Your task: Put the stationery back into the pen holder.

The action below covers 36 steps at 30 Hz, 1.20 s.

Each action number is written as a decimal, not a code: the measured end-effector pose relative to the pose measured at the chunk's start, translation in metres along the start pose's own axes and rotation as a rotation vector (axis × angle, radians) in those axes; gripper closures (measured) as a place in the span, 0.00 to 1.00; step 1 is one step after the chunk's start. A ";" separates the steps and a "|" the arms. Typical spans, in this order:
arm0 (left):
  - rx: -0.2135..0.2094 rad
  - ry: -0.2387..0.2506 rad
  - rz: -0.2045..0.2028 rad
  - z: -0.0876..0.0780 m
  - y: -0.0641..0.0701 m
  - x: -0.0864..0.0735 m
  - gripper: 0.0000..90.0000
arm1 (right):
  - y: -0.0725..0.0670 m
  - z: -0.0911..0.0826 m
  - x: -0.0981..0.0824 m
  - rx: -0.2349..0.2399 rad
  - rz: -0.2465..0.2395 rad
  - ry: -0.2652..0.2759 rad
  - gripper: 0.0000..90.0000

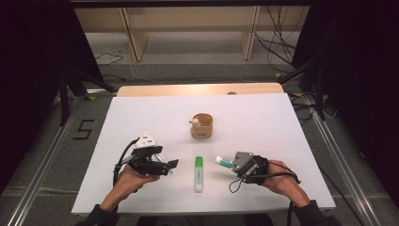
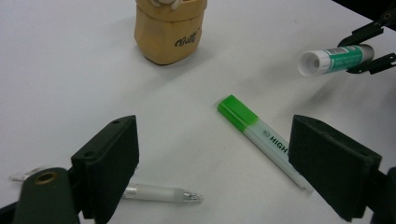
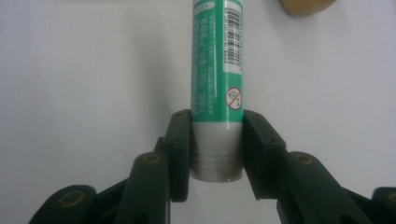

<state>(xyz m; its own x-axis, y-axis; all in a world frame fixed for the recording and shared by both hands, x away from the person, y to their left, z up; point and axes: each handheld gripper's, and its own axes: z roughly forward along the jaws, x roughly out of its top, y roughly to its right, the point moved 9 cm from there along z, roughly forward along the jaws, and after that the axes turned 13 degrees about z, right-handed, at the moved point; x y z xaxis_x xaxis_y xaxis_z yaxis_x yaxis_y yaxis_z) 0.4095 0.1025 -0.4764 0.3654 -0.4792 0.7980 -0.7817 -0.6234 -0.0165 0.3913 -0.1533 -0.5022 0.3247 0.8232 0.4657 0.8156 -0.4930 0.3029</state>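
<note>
Clearly green-labelled glue stick (image 3: 217, 70), white-ended.

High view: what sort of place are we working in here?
Probably a lab recording rig: a white-covered table on grey carpet, dark curtains at both sides, metal floor rails, loose cables behind.

Glue stick (image 3: 217, 88) top cut off by the frame edge

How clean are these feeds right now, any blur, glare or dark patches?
High view: table evenly lit, surroundings dark. Left gripper view: highlighter sharp, near jaws soft. Right gripper view: glue stick label slightly soft, paper washed out pale, no hard glare.
</note>
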 end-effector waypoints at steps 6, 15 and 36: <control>-0.028 -0.046 0.045 0.001 0.003 0.012 0.18 | -0.006 -0.004 0.013 -0.080 -0.109 0.072 0.73; -0.090 -0.104 0.108 0.005 0.010 0.034 0.18 | -0.016 -0.003 0.026 -0.190 -0.267 0.150 0.73; -0.241 -0.243 0.276 0.035 0.048 0.056 0.20 | -0.037 -0.003 0.051 -0.424 -0.624 0.266 0.73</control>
<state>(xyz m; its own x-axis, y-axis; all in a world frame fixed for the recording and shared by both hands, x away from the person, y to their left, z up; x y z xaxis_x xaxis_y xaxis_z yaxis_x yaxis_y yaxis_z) 0.4099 0.0238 -0.4542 0.2121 -0.7568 0.6183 -0.9518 -0.3034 -0.0449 0.3764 -0.0938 -0.4876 -0.2997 0.9142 0.2727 0.5402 -0.0730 0.8384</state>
